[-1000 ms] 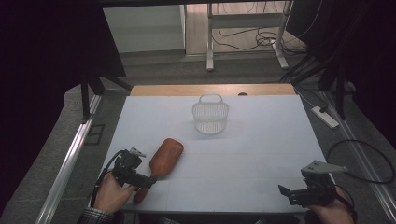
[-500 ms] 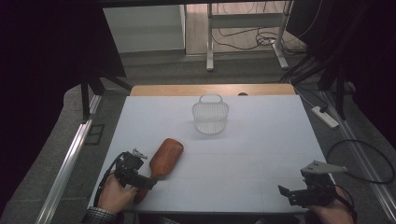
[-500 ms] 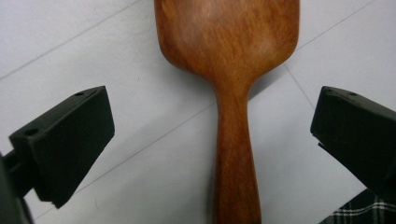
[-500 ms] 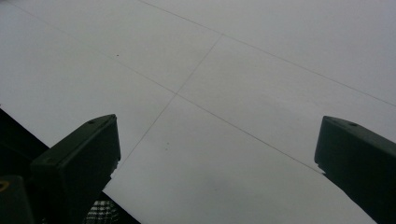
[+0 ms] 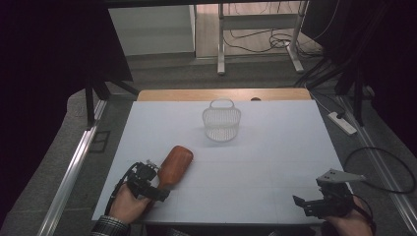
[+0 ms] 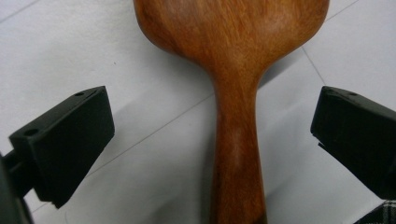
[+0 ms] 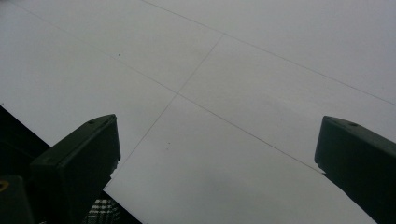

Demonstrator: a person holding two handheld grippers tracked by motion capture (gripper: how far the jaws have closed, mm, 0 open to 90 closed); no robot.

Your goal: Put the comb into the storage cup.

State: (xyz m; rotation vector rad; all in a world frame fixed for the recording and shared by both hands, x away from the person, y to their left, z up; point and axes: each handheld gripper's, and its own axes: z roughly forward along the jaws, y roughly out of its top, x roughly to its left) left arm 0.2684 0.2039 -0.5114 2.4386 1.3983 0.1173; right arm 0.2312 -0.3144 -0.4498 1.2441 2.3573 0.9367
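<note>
Now the left claw (image 6: 212, 135) straddles the wooden spoon (image 6: 233, 70) handle, spread wide, not pinching.

No text, label, brand, number or sign can be read anywhere here. The wooden spoon (image 6: 236, 70) bears only its grain, with no stamp or mark. The white table (image 5: 275, 147) carries thin seam lines and a few specks, but no writing. The basket (image 5: 221, 124) is plain wire mesh. The jaws in both gripper views are bare black with small holes. A yellowish spot at the lower left edge of the right gripper view may be part of a mark, but it is too cut off to read.
</note>
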